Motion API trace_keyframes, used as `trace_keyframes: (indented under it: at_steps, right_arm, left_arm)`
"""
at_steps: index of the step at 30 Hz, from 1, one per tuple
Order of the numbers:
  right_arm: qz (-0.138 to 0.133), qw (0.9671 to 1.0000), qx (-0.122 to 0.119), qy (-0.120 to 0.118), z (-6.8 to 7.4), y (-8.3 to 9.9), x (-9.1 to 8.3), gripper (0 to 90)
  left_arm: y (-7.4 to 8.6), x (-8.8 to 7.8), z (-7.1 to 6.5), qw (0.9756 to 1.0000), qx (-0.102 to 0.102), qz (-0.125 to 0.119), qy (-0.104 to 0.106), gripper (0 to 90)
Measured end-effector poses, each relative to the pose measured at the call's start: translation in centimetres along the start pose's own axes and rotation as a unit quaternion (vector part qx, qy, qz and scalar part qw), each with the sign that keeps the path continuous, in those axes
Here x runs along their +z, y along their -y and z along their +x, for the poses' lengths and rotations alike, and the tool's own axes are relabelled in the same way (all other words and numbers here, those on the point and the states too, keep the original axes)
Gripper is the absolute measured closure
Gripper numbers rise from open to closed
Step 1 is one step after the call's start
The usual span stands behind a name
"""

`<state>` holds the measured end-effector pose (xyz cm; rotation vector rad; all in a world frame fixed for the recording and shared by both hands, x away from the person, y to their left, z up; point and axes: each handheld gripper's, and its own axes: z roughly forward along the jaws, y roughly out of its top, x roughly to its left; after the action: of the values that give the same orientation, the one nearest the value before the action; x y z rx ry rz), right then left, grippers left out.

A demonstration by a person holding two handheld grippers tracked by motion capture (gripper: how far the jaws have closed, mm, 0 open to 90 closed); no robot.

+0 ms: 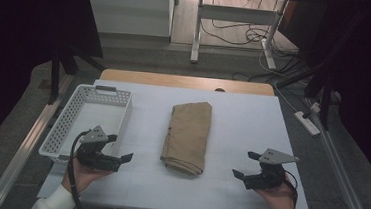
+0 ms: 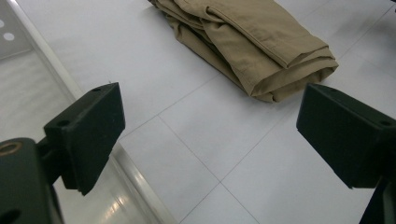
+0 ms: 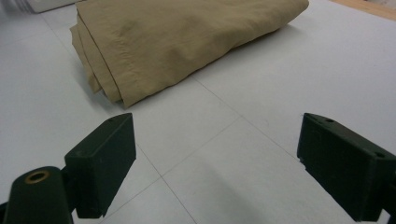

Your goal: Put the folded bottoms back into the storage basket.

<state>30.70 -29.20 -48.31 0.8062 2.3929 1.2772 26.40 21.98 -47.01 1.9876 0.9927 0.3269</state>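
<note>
A folded tan cloth [image 1: 188,136] lies in the middle of the white table top [image 1: 236,128]. My left gripper [image 1: 122,148] rests low on the table to the cloth's left, open, with nothing between its jaws. My right gripper [image 1: 245,164] sits to the cloth's right, also open and empty. In the left gripper view the cloth [image 2: 252,42] lies ahead beyond the gripper [image 2: 210,135], its folded edges facing me. In the right gripper view the cloth [image 3: 182,37] lies ahead and to the left of the gripper [image 3: 215,168], apart from it.
A white perforated basket [image 1: 88,119] stands at the table's left, just behind my left gripper; its rim [image 2: 51,60] shows in the left gripper view. A wooden table edge [image 1: 185,81] runs along the back. Cables and a power strip [image 1: 308,122] lie on the floor at right.
</note>
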Motion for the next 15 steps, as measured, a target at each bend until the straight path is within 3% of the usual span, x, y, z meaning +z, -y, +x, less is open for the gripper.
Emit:
trace_keyframes:
  at_steps: [15]
  right_arm:
    - [0.001,1.0,0.001,-0.001,0.07,-0.01,0.11,11.9]
  left_arm:
    - [0.02,-0.05,0.11,1.0,0.001,-0.001,0.001,8.7]
